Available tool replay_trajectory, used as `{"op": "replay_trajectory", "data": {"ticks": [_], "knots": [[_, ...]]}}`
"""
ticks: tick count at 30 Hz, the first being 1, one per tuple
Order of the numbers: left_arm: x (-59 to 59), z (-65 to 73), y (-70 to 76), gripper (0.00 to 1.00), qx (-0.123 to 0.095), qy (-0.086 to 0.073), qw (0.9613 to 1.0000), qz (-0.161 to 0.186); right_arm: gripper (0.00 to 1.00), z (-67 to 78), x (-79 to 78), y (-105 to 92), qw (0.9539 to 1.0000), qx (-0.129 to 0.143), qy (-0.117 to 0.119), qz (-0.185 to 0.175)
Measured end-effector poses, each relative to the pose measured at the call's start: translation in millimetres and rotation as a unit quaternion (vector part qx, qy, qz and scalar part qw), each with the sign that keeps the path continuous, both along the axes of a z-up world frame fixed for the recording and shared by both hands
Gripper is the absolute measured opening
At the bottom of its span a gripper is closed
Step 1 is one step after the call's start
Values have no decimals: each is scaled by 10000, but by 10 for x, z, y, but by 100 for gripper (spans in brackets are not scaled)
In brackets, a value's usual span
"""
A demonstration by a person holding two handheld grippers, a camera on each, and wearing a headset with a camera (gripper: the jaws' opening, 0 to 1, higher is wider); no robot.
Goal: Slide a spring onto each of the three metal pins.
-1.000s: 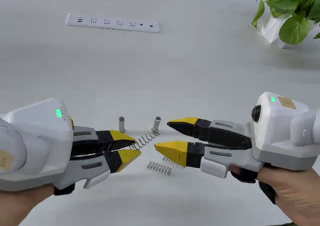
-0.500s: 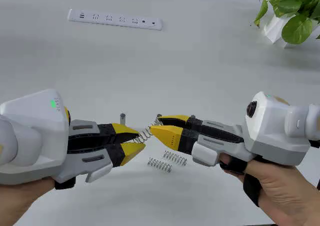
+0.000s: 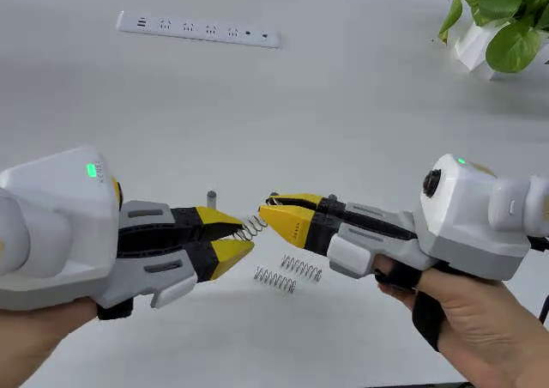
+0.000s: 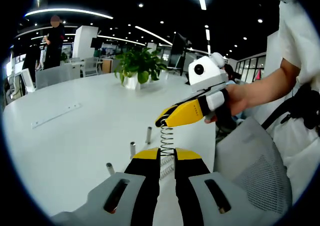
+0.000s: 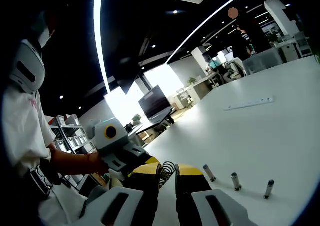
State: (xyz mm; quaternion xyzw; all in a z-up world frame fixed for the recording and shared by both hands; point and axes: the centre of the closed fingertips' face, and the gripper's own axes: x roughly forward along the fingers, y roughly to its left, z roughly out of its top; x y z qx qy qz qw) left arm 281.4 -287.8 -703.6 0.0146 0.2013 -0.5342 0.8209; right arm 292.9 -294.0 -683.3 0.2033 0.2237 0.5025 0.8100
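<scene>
Spring (image 3: 254,226), thin silvery coil, spans left gripper (image 3: 244,237) and right gripper (image 3: 267,210).

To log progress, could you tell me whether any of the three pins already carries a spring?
No, in the right gripper view all three pins stand bare.

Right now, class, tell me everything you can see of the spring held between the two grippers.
The thin silver wire spring is a narrow open coil, metal by its shine. It hangs clear of the white tabletop, spanning the short gap between the grippers and, in the head view, slanting up towards the right one. One end sits between the yellow-tipped jaws of the left gripper, the other between those of the right gripper. Nothing else looks to touch it.
</scene>
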Motion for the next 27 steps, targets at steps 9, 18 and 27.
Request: {"op": "replay_trajectory", "data": {"ticks": [9,18,27], "knots": [[-9,-3,-8,7,-33,29,10000,-27,7,12,-15,21,9998,-113,-111,99],[-31,-6,-10,7,-66,68,9999,-56,6,31,-34,66,9985,-339,-332,271],[-46,-6,-18,7,-84,74,9999,-100,6,90,-81,132,9944,-655,-646,525]]}}
